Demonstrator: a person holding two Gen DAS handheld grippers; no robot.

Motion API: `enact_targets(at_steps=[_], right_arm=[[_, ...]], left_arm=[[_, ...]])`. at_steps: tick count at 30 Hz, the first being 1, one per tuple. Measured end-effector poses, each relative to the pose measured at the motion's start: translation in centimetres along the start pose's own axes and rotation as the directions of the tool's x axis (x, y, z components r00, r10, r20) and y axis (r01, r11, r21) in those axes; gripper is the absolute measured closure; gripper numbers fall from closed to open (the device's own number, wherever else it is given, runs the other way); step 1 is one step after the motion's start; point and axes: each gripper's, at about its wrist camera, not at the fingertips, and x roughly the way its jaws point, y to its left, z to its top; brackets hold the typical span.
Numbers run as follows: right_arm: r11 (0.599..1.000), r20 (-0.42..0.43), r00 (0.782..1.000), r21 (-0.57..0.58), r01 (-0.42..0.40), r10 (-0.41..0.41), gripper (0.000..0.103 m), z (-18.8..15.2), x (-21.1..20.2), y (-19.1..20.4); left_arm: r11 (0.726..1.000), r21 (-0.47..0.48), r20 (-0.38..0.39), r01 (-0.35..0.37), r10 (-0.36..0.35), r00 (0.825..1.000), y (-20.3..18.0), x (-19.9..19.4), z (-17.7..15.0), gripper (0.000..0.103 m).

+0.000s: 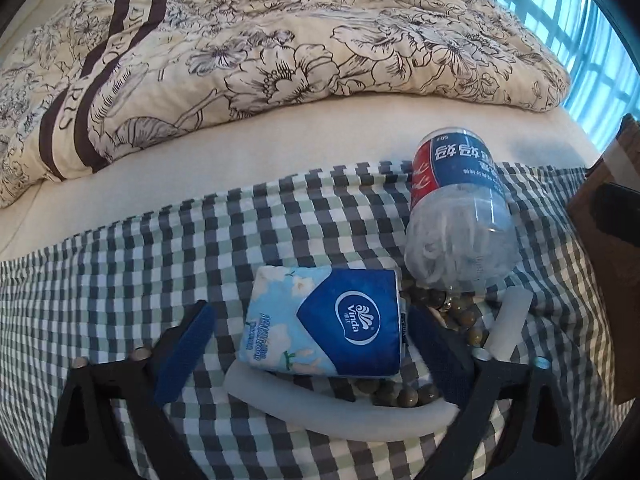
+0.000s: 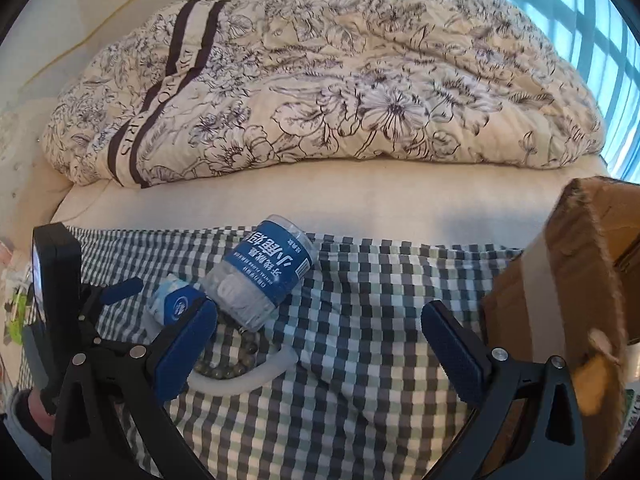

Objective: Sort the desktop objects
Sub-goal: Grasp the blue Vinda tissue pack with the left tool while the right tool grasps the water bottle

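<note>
Left hand-held gripper spread wide over checked cloth, astride a blue Vinda tissue pack, pads clear of it. Just beside the pack: clear jar on its side, brown beads, white tube. Behind, floral quilt on bed.

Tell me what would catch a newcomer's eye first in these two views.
Probably the blue Vinda tissue pack, lying on the checked cloth between the open left tongs, whose pads do not touch it. Just behind it to the right lies a clear jar with a blue and red label, on its side, with a string of beads and a white tube around it. Behind everything, a flowered quilt fills the bed.
</note>
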Motion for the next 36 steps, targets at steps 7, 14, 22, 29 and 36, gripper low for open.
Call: enact_targets(at_steps=[7, 14, 22, 29, 36], right_arm=[[0.999, -0.043, 0.998, 0.016, -0.036, 0.036, 0.000, 1.0, 2.5, 0.9], [0.997, -0.105, 0.991, 0.031, -0.077, 0.080, 0.000, 2.1, 6.3, 2.9], [1.000, -0.155, 0.988, -0.004, -0.012, 0.011, 0.009, 2.5, 9.5, 4.7], [0.998, -0.179, 0.982, 0.025, -0.051, 0.055, 0.023, 2.1, 9.5, 3.9], [0.999, -0.198, 0.980, 0.012, -0.033, 0.035, 0.038, 0.9, 10.8, 3.1]], left_arm=[[1.000, -0.031, -0.002, 0.005, -0.005, 1.000, 0.4, 0.1, -0.3, 0.029], [0.996, -0.070, 0.055, -0.051, 0.055, 0.997, 2.0, -2.6, -0.2, 0.029], [0.993, -0.093, 0.108, -0.066, 0.076, 0.991, 3.5, -6.0, 0.3, 0.029], [0.993, -0.107, 0.150, -0.044, 0.060, 0.987, 3.4, -7.9, 0.7, 0.029], [0.992, -0.117, 0.172, -0.039, 0.059, 0.983, 3.7, -9.5, 0.4, 0.029]])
